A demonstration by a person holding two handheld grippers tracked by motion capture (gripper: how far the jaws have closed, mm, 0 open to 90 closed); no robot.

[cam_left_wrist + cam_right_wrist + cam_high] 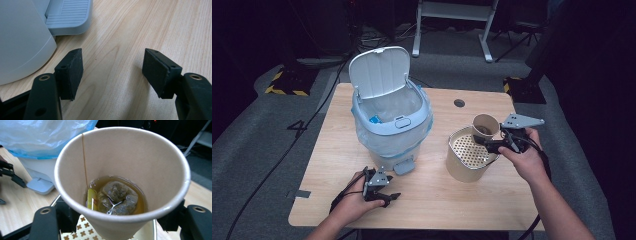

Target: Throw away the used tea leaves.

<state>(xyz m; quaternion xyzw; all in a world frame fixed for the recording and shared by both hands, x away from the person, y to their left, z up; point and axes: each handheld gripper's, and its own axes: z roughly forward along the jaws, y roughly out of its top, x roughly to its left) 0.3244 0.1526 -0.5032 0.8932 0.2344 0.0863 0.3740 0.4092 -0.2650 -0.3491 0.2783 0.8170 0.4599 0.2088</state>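
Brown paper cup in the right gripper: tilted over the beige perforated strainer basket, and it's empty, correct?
Not empty. The right gripper view shows the brown paper cup still holding a used tea bag in a little amber liquid. The rest stands: the right gripper grips the cup, tilted over the beige perforated strainer basket.

The cup (pixel 122 182) hides the pads (pixel 167 220) of the right gripper (pixel 494 145) at 6 o'clock. The bin (pixel 22 42) is cut off at 9 o'clock. A blue scrap (pixel 374 119) inside the bin is too small to tell.
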